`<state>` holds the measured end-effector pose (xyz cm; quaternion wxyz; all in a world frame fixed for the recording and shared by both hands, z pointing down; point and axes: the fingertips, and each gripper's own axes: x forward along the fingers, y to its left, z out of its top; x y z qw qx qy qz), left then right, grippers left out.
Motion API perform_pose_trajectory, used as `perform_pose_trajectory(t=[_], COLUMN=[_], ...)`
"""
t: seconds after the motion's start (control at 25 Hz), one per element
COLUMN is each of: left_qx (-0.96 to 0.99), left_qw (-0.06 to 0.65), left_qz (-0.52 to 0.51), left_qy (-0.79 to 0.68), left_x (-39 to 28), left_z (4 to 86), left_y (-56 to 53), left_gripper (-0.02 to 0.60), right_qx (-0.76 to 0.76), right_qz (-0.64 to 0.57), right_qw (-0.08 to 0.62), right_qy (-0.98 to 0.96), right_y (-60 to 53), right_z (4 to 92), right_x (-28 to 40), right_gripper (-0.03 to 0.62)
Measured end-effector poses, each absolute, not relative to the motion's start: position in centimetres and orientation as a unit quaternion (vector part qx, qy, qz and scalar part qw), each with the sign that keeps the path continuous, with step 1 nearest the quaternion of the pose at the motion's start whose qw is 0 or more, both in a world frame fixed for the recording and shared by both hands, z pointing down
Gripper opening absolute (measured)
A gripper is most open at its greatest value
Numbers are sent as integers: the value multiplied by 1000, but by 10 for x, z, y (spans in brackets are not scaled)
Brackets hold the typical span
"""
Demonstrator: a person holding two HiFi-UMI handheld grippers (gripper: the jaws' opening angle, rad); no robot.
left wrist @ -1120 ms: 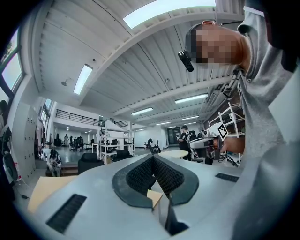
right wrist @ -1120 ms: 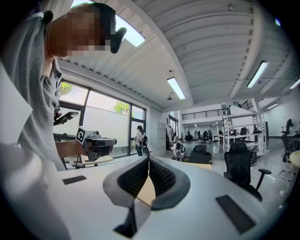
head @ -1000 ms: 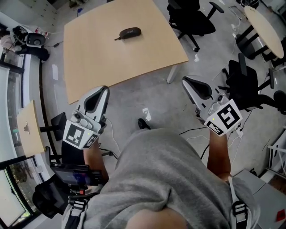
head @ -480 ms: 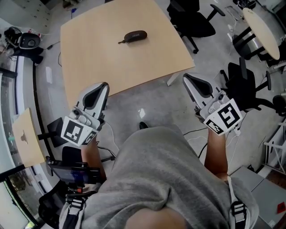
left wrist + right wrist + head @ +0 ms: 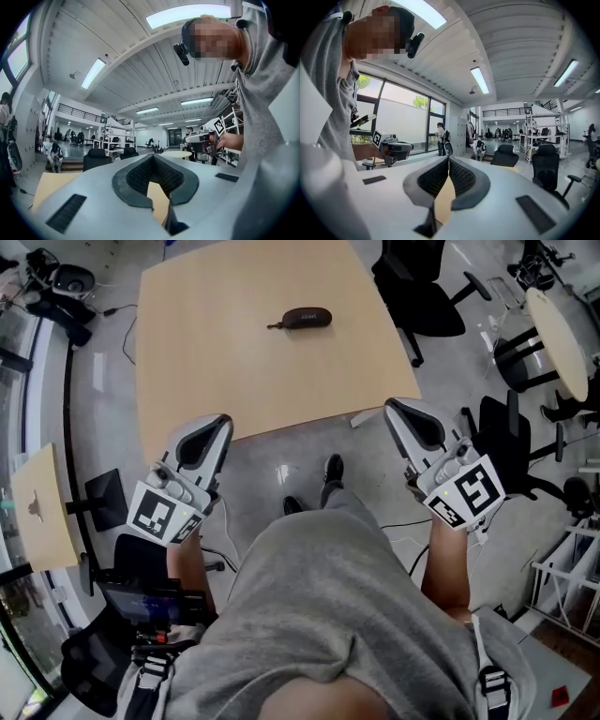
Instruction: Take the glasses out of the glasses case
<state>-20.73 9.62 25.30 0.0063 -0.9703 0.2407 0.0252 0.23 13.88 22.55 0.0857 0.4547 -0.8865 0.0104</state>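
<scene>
Lying closed on the pale wooden table (image 5: pixel 234 362), the dark glasses case (image 5: pixel 307 318) sits toward the far side, well apart from both grippers. Any print on it is too small to read, and only the head view shows it.

The left gripper (image 5: pixel 212 424) and right gripper (image 5: pixel 397 409) are held level in front of the person's grey top (image 5: pixel 319 615), near the table's near edge. Each has its jaws pressed together with nothing between them. Each also carries a marker cube (image 5: pixel 159 517) printed with black-and-white coded squares rather than letters.

The gripper views look out over the closed jaws into a big hall with a ribbed white ceiling and strip lights (image 5: pixel 93 72). There are black office chairs (image 5: pixel 546 164) and people by a window (image 5: pixel 439 138). A sliver of tabletop shows behind each closed pair of jaws. Each gripper view also catches the other gripper, held in a hand.
</scene>
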Motion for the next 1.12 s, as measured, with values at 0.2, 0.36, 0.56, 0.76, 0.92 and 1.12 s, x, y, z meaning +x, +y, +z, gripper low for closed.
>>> perform_pose_trajectory(t=[0.2,0.36,0.56,0.76,0.92,1.12], left_qx=[-965,-960,-958,-955,-952,-949], left_qw=[0,-7,-5,4,14,24], left_qz=[22,19,8,6,3,-2], left_qy=[262,278,288,295,307,314], left_x=[-213,-215,-202,-165,-139,-106], left_z=[259,261,262,253,244,239], left_y=[80,65,34,8,-17,-40], left_gripper=[6,6,6,6,6,6], right_qx=[438,421,407,394,384,368], right_qz=[18,15,11,19,16,1], right_qw=[94,93,85,85,78,64], right_qy=[-894,-902,-910,-915,-920,-927], right_y=[114,86,48,18,-12,-43], right_z=[231,229,229,234,229,219], right_x=[0,-3,2,36,63,87], right_gripper=[8,8,8,8,8,8])
